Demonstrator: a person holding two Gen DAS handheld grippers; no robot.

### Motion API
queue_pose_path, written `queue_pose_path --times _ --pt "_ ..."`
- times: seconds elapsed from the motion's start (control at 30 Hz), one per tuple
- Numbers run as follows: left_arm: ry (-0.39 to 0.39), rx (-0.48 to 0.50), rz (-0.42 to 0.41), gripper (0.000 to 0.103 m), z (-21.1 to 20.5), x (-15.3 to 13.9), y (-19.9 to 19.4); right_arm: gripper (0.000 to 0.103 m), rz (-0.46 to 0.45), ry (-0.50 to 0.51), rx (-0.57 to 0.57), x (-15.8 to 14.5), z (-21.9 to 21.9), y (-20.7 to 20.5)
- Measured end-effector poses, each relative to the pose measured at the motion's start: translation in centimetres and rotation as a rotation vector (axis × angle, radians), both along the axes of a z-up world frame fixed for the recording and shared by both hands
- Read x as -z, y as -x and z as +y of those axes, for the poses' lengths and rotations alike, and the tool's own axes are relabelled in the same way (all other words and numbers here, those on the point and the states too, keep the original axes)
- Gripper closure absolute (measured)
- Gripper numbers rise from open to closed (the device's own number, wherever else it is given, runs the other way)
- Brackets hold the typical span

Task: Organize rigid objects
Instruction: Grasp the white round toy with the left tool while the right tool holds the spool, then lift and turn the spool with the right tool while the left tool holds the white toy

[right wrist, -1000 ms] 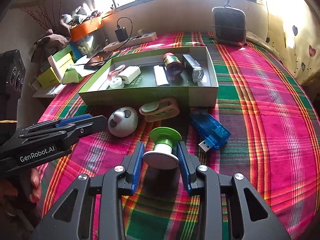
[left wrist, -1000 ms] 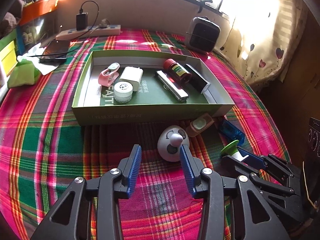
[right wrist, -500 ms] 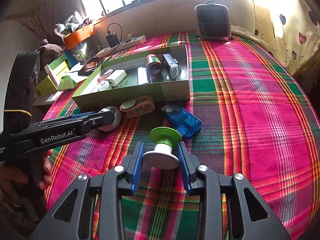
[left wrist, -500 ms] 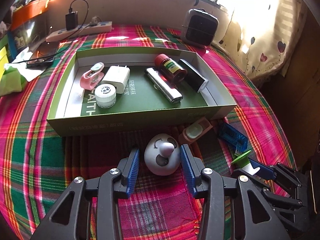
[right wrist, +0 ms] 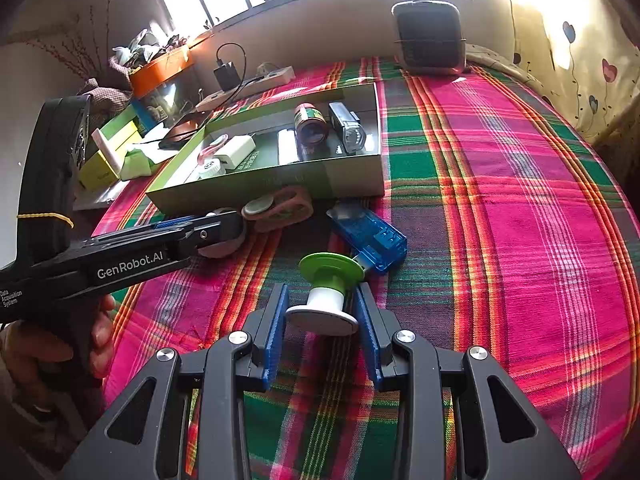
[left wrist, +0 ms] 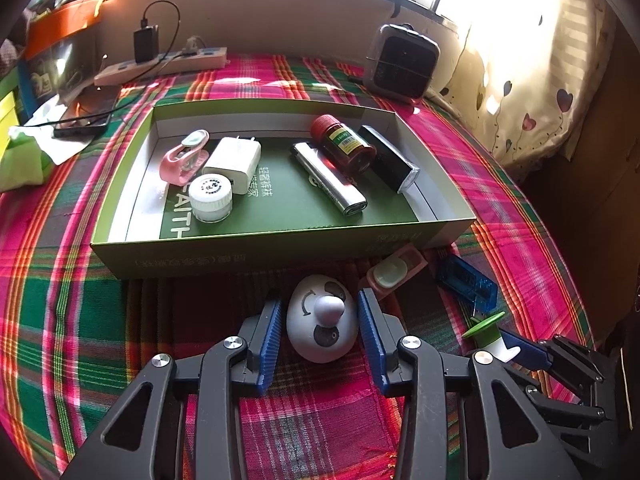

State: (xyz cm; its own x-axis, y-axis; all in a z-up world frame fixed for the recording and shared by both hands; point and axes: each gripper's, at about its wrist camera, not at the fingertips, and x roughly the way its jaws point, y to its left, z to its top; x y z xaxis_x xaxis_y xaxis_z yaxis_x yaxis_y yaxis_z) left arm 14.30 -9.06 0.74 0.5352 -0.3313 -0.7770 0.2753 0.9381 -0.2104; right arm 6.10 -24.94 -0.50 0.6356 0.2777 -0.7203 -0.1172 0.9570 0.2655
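A white panda-faced egg-shaped object point(left wrist: 322, 327) lies on the plaid cloth just in front of the green box point(left wrist: 256, 252). My left gripper point(left wrist: 319, 320) is open with its blue pads on either side of the panda object, with small gaps. My right gripper point(right wrist: 320, 308) is shut on a green-and-white spool point(right wrist: 327, 292), lifted above the cloth; it also shows in the left wrist view point(left wrist: 486, 330). The box point(right wrist: 280, 184) holds a pink clip, white charger, white jar, silver bar, red bottle and black block.
A peach clip point(left wrist: 394, 272) and a blue USB reader point(left wrist: 466, 284) lie on the cloth by the box's front right corner. A small black heater point(left wrist: 402, 62) and a power strip point(left wrist: 160, 66) stand at the back. The bed edge drops off at right.
My left gripper has moved forward so the panda object now lies between its pads. My right gripper has carried the spool up and turned left.
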Motion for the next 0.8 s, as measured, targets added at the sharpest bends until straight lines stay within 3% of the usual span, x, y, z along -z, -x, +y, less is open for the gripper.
queue_pose_path --times 0.8 --pt "0.026 -0.008 -0.025 0.078 0.51 -0.58 0.75 0.068 -0.001 0.018 0.006 0.0 0.18 0.02"
